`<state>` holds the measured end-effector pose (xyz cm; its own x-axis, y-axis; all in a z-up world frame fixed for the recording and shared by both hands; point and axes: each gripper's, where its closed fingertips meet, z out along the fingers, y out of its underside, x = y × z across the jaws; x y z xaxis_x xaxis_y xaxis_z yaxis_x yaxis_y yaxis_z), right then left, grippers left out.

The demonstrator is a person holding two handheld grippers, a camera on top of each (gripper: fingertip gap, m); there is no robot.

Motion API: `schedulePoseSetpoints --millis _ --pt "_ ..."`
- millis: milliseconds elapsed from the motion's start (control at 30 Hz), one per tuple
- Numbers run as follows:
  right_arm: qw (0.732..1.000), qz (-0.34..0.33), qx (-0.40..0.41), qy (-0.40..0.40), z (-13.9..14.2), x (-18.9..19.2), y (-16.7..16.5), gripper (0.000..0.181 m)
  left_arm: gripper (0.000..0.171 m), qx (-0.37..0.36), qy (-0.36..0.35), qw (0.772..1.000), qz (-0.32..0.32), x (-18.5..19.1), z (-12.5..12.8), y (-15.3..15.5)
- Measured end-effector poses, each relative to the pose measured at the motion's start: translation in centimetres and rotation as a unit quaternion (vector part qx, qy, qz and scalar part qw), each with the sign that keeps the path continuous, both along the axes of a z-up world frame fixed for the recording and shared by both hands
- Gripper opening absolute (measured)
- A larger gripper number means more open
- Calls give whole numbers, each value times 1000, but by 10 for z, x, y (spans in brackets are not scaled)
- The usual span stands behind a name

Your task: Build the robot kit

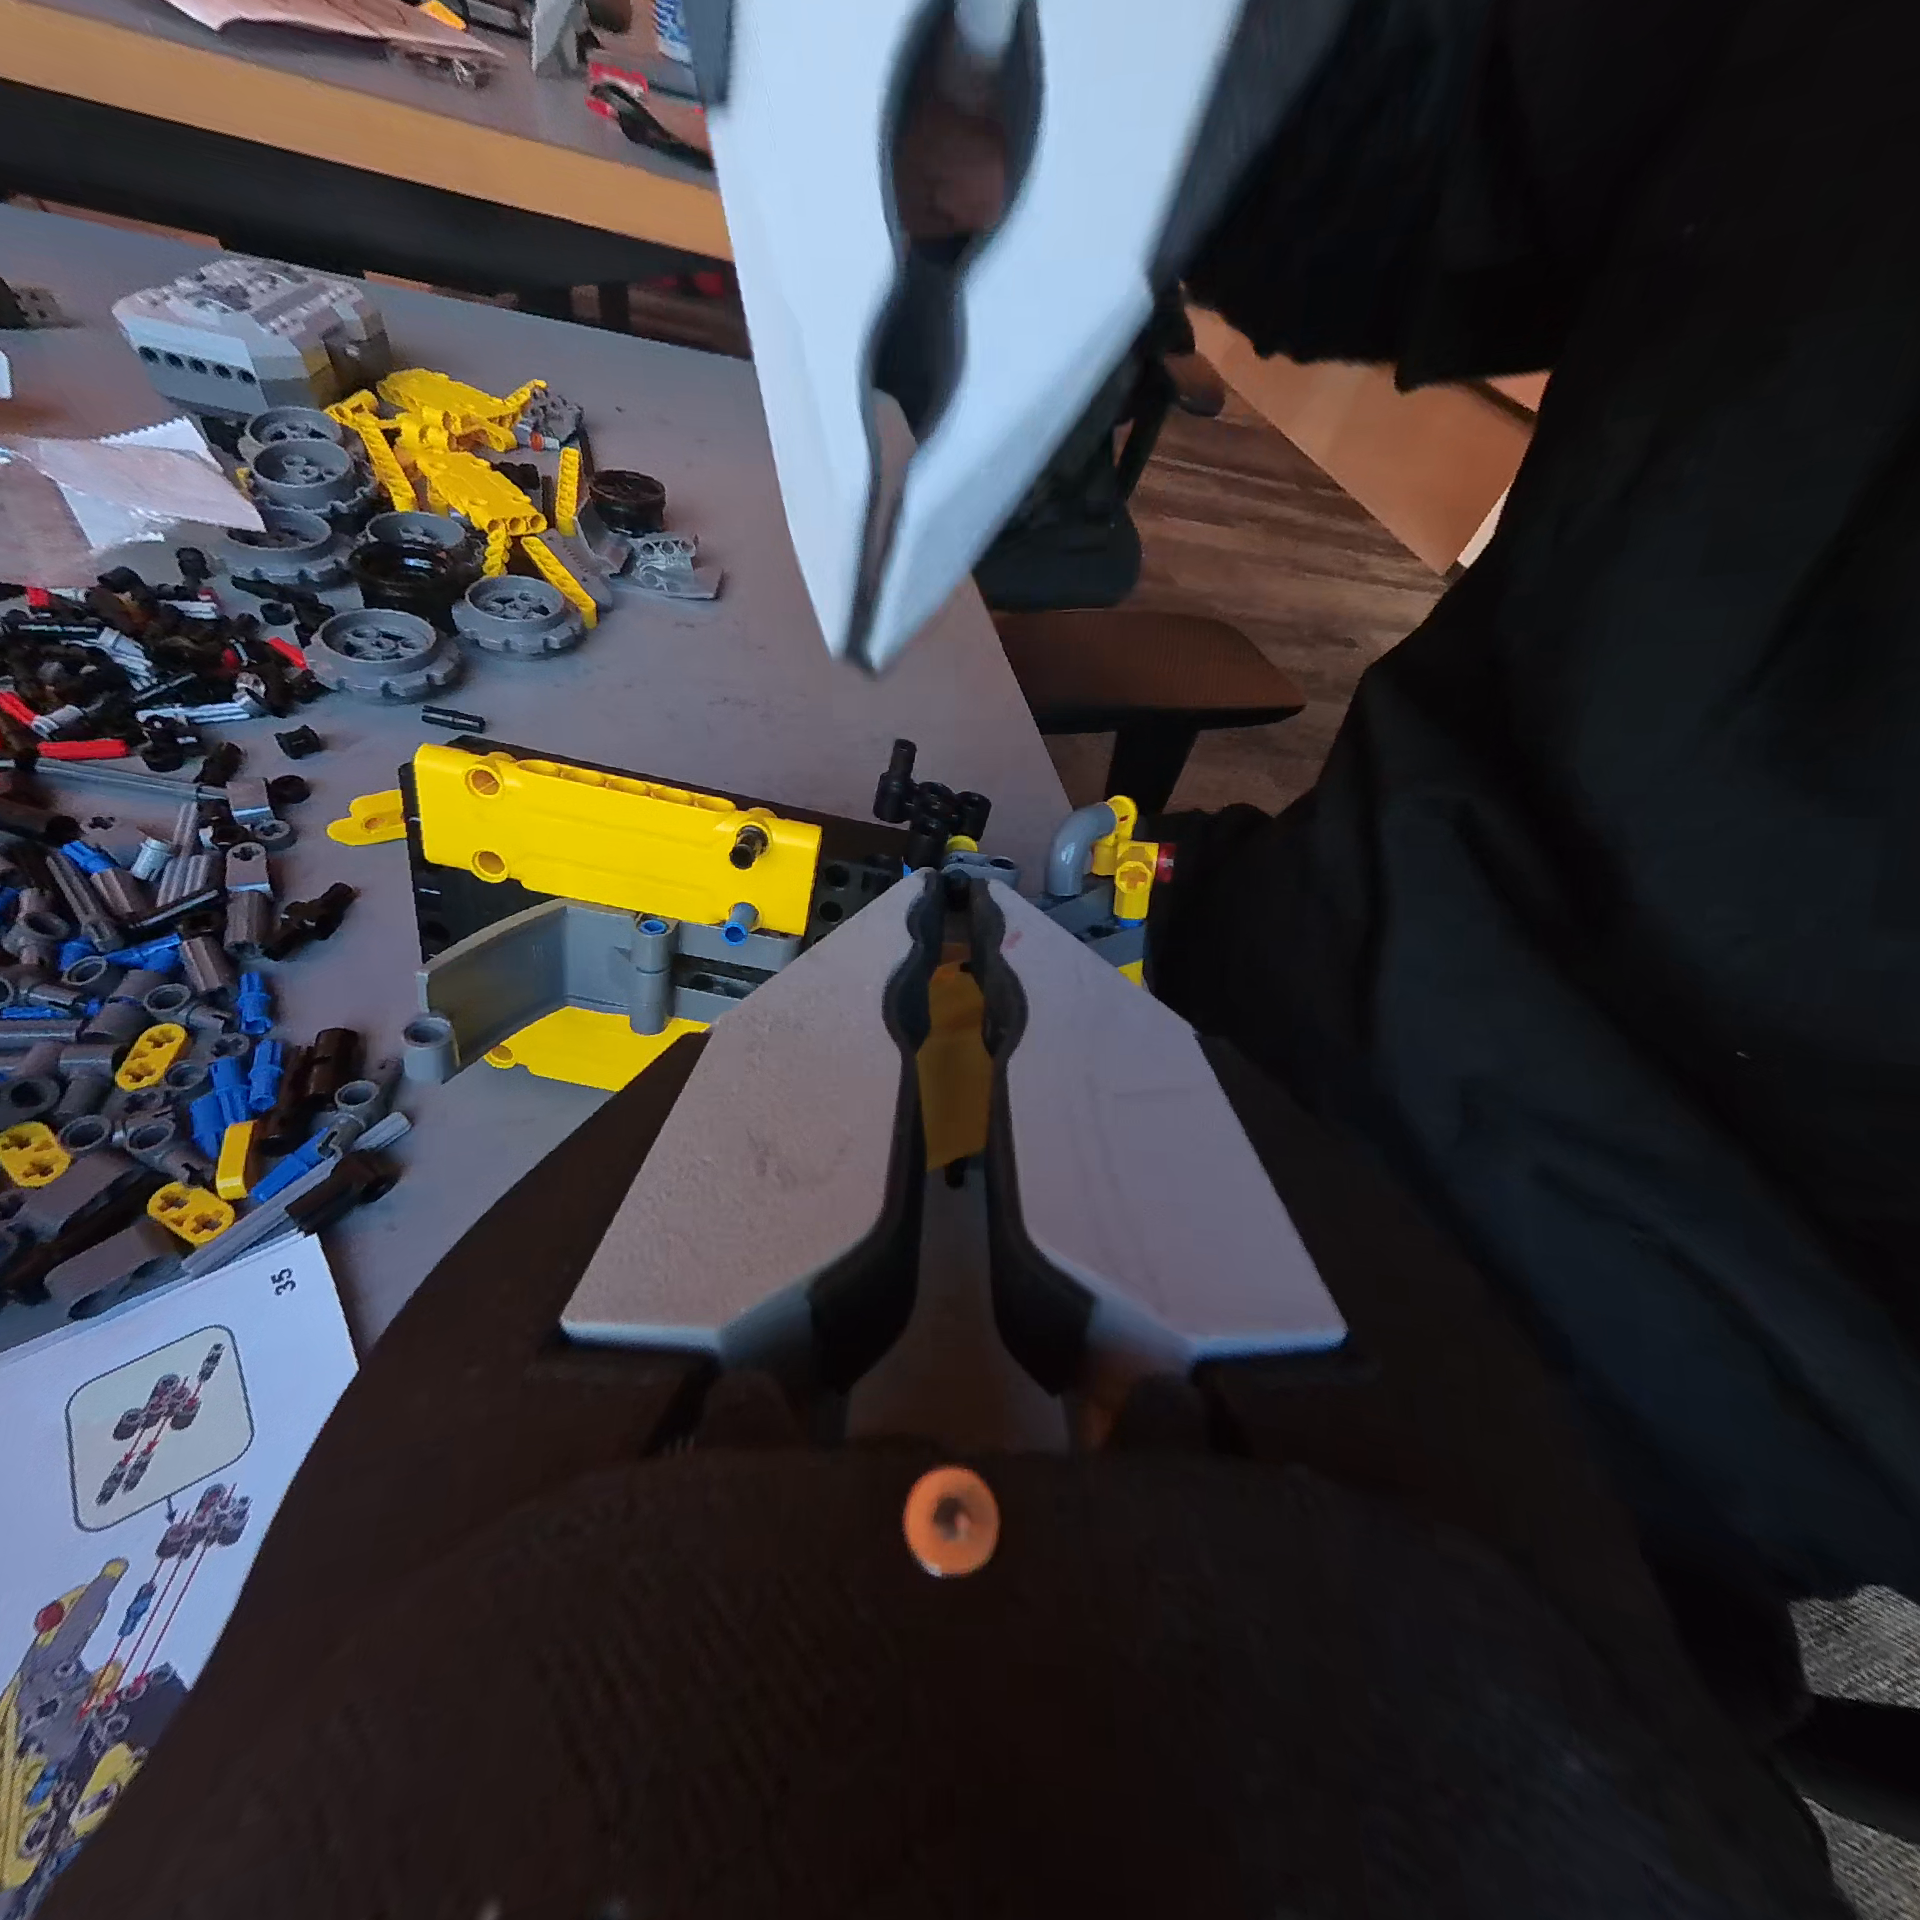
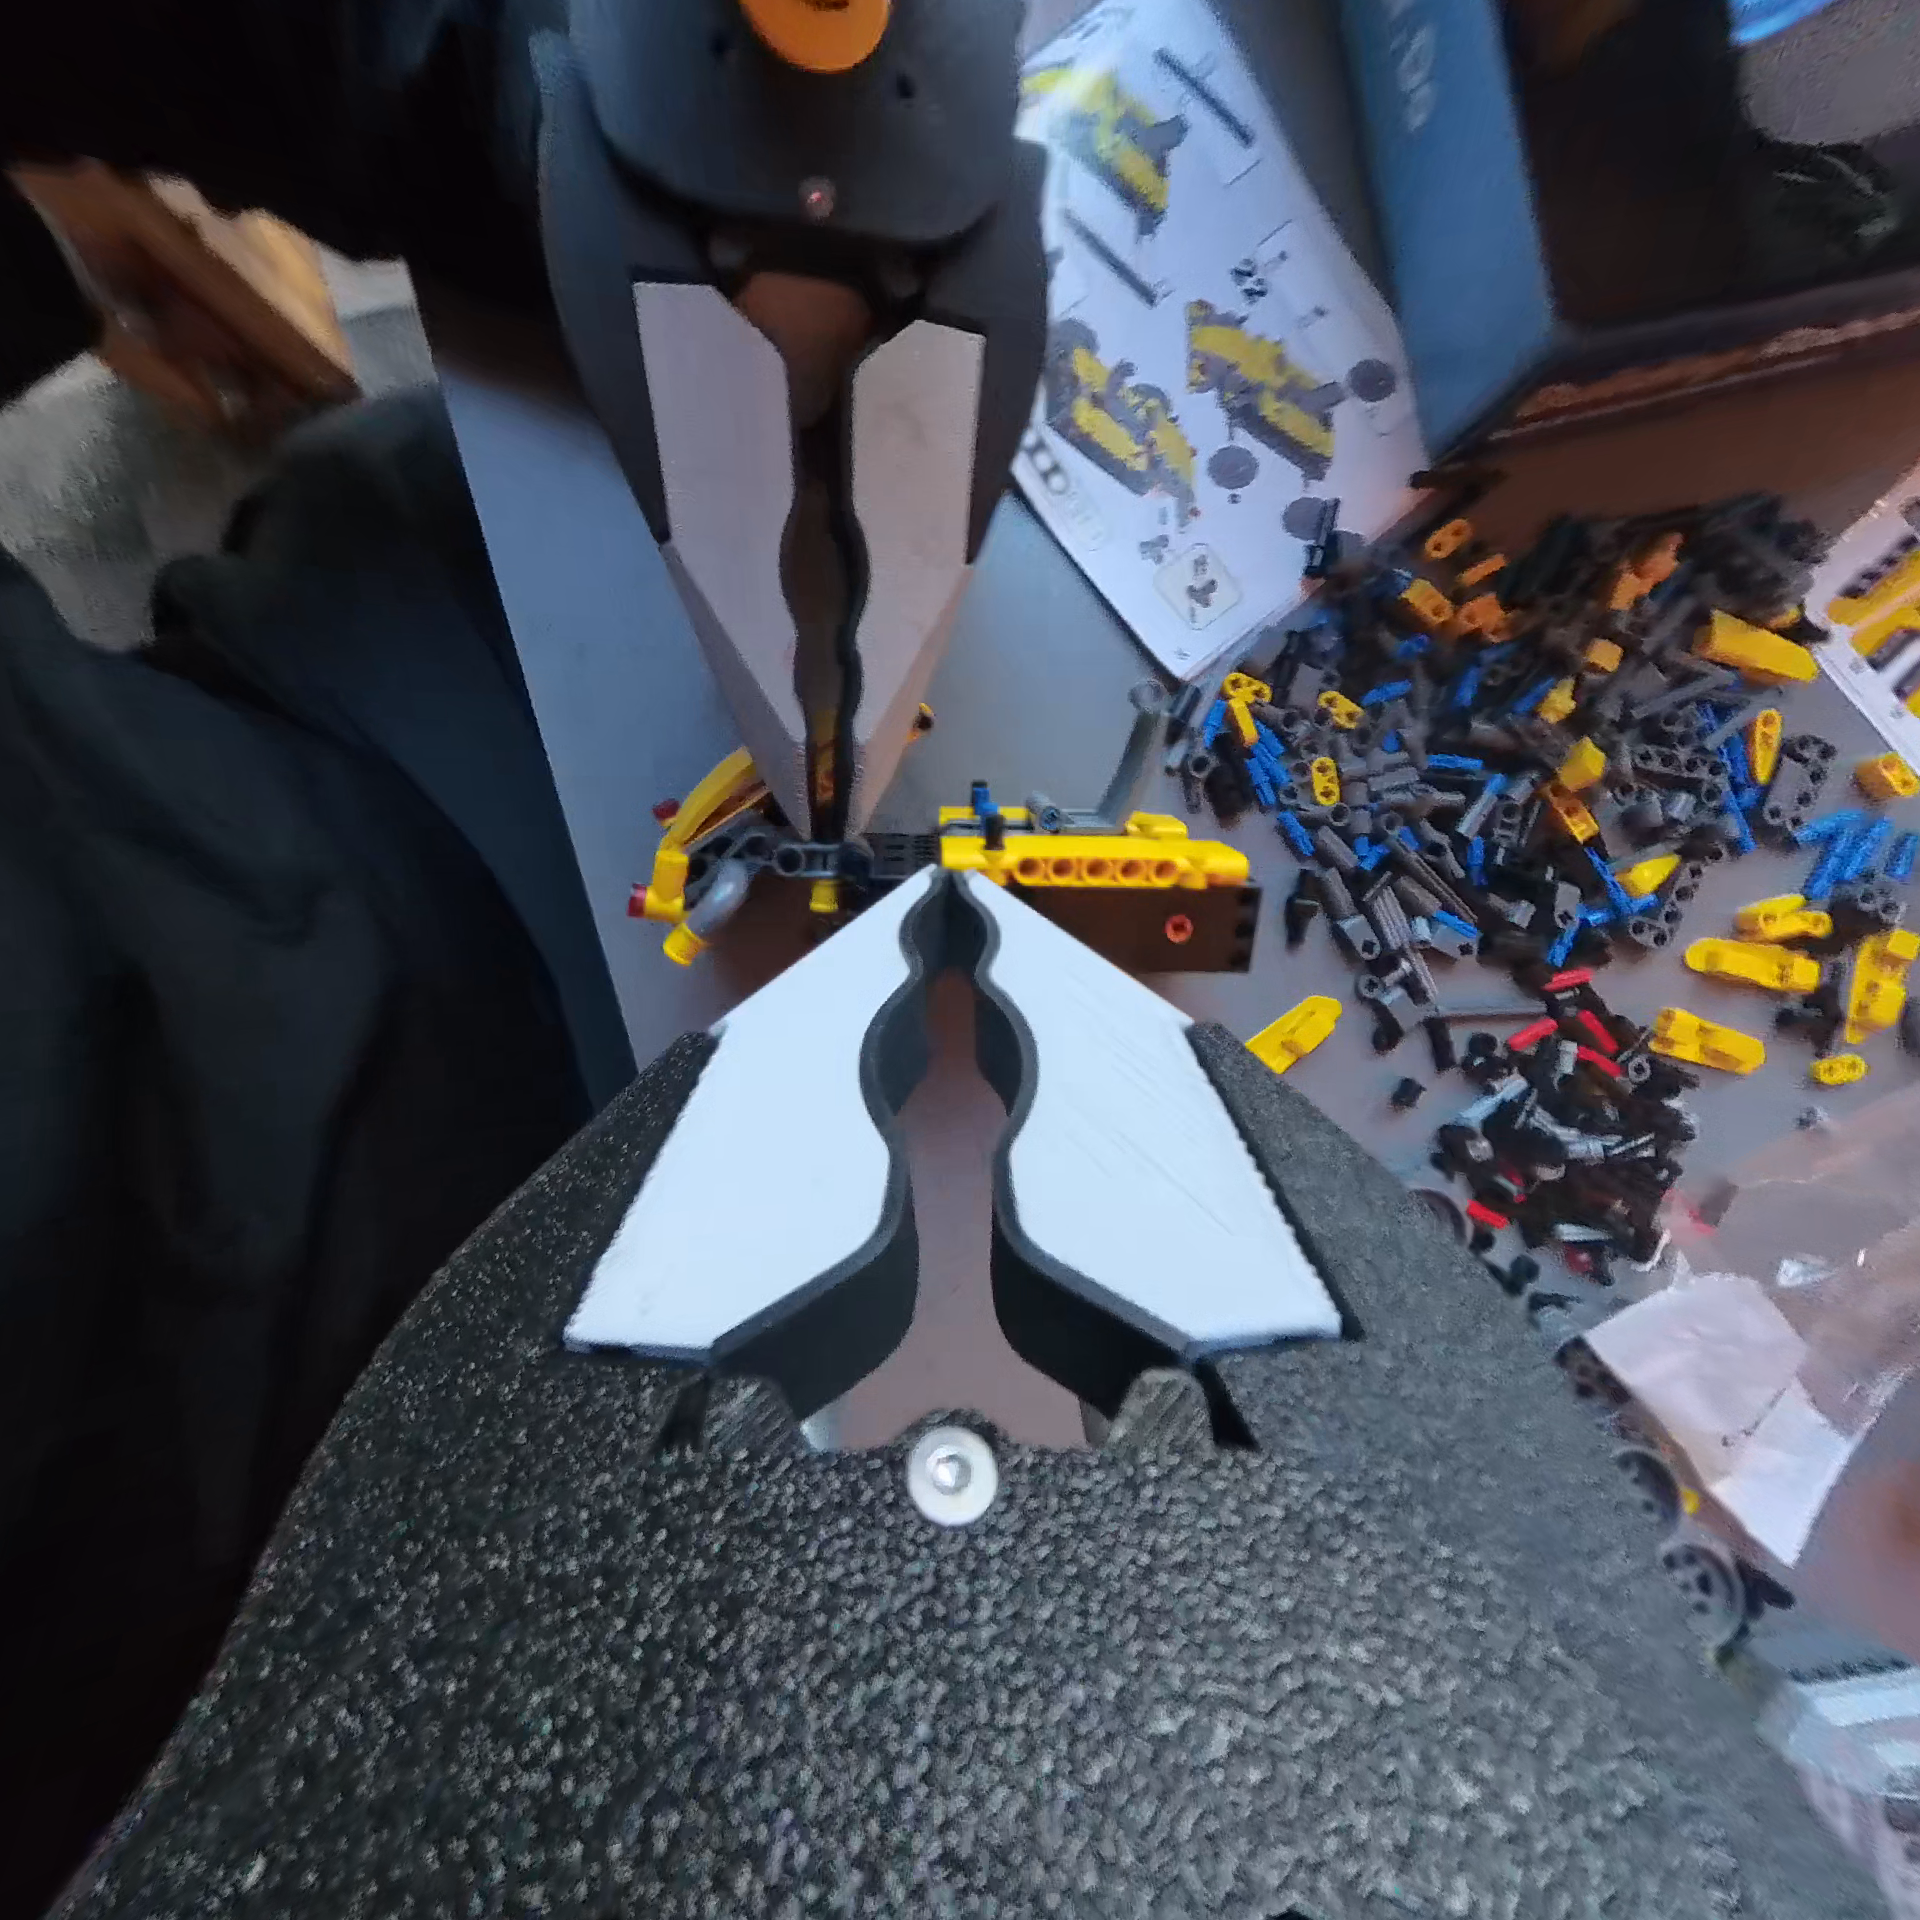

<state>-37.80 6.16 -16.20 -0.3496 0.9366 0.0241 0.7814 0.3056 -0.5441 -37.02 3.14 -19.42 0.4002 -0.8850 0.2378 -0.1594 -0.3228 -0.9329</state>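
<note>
On the grey worktop (image 1: 665, 717) sits one half-built brick model (image 1: 613, 862), yellow panels over a black and grey frame, with a curved grey plate on its side. Left gripper (image 1: 954, 883) comes in low at the model's end, fingers (image 1: 1091, 1091) pinched nearly together on a small black part there; whether it truly grips I cannot tell. From the right wrist view that same gripper (image 2: 826, 821) points down onto a black pin connector (image 2: 816, 860) at the model's (image 2: 1091, 862) end. Right gripper (image 2: 948, 878) hovers just above the model, white fingers (image 2: 1122, 1143) with wavy black pads drawn narrow, tips almost meeting, nothing between them. Beside the model, one big loose pile of parts (image 2: 1538, 831): black, blue, yellow and red pins and beams. Five grey toothed wheels (image 1: 384, 649) show farther back, plus yellow beams (image 1: 457, 457). One open instruction booklet (image 1: 156, 1455), one clear crinkled plastic bag (image 2: 1745, 1351).
</note>
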Motion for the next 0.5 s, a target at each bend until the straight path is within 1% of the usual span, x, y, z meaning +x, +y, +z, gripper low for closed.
schedulePoseSetpoints --millis 67,233,333,400,500 --pt "999 -13 -22 20 -1 7 3 7 1 0 -3 1000 1 -1 1 0" --pt "995 -30 -75 55 -28 24 -1 25 1 3 -4 1000 -1 -2 2 0" --pt "989 -20 -111 96 -35 27 -7 40 1 -7 -9 1000 -10 -3 2 -1" --pt "984 -7 -115 133 -35 28 -7 40 1 -18 -16 1000 -16 -5 2 -1" --pt "978 -5 -137 160 -36 25 -4 47 1 -21 -20 999 -17 -5 3 -1"
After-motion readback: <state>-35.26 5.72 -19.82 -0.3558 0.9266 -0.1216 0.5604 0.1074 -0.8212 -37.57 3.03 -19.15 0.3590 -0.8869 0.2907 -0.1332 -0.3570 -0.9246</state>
